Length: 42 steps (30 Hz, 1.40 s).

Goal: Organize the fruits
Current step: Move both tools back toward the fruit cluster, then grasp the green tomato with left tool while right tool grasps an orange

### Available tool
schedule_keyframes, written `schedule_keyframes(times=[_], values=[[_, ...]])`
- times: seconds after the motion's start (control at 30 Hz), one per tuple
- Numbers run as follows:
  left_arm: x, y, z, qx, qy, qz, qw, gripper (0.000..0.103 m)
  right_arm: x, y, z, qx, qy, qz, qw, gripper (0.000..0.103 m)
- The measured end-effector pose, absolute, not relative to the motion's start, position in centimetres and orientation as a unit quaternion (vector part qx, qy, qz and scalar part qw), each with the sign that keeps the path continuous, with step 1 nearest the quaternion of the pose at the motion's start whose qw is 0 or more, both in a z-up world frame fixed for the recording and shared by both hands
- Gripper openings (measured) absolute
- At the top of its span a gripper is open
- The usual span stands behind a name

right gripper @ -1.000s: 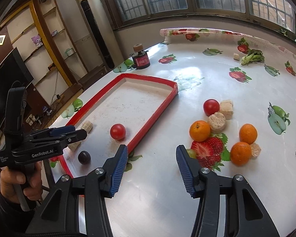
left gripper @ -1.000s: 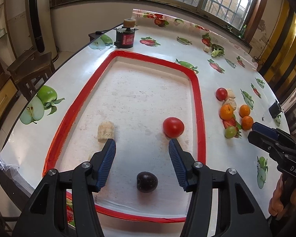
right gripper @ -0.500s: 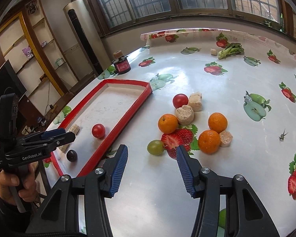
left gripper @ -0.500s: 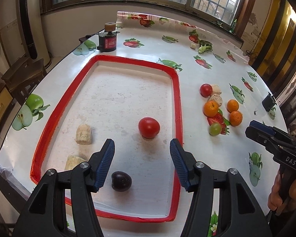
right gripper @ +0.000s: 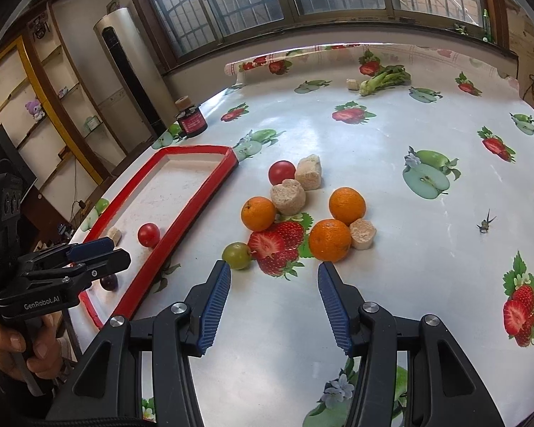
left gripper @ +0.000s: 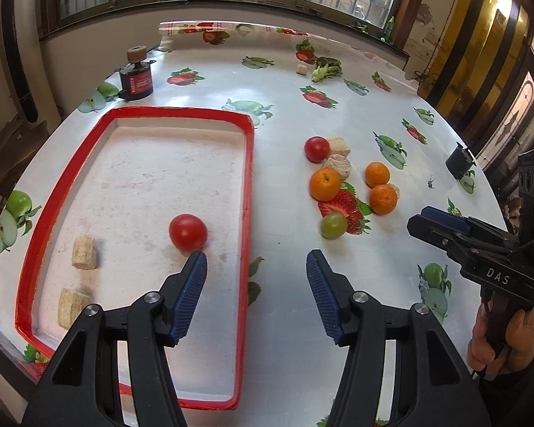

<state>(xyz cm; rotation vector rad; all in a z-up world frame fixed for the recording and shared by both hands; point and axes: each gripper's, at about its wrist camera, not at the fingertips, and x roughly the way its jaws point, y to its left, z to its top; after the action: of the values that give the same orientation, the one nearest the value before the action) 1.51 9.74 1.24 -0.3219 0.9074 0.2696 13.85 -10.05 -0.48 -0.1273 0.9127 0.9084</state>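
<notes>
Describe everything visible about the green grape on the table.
The green grape is a small, round, smooth-skinned fruit, yellowish green with a faint brownish blush and a soft shine. It sits on the tablecloth outside the red-rimmed tray, nearest the grippers in the fruit cluster. It lies at the left edge of a printed strawberry picture, below the nearest orange, apart from it. Nothing grips it; the right gripper stands open just short of it.
</notes>
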Motion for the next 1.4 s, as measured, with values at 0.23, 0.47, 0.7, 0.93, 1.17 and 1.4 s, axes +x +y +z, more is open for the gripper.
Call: schedule_keyframes(times=[0.23, 0.47, 0.7, 0.93, 1.17, 1.4], values=[[3.2, 8.2, 0.9, -0.147, 0.444, 0.11, 0.877, 0.057, 15.3, -10.6, -1.4, -0.056, 0.434, 0.414, 0.798, 0.053], [5.2, 6.3, -0.5, -0.143, 0.467, 0.086, 0.869, 0.057, 16.9, -9.2, -2.5, -0.076, 0.437, 0.408, 0.798, 0.053], [7.3, 5.4, -1.7, -0.139, 0.479, 0.075, 0.864, 0.057, 18.2, -7.5, -3.6, -0.108, 0.437, 0.397, 0.8, 0.053], [9.2, 5.7, -3.6, -0.153, 0.493, 0.071, 0.853, 0.057, 18.9, -7.3, -3.7, -0.117, 0.431, 0.391, 0.805, 0.034], [10.7, 5.8, -3.8, -0.147, 0.475, 0.077, 0.864, 0.047, 19.1, -9.3, -2.3, -0.078, 0.427, 0.396, 0.809, 0.034], [9.8, 5.2, -3.5, -0.135, 0.472, 0.056, 0.87, 0.024, 18.4, -10.5, -1.0, -0.062, 0.42, 0.396, 0.815, 0.034]])
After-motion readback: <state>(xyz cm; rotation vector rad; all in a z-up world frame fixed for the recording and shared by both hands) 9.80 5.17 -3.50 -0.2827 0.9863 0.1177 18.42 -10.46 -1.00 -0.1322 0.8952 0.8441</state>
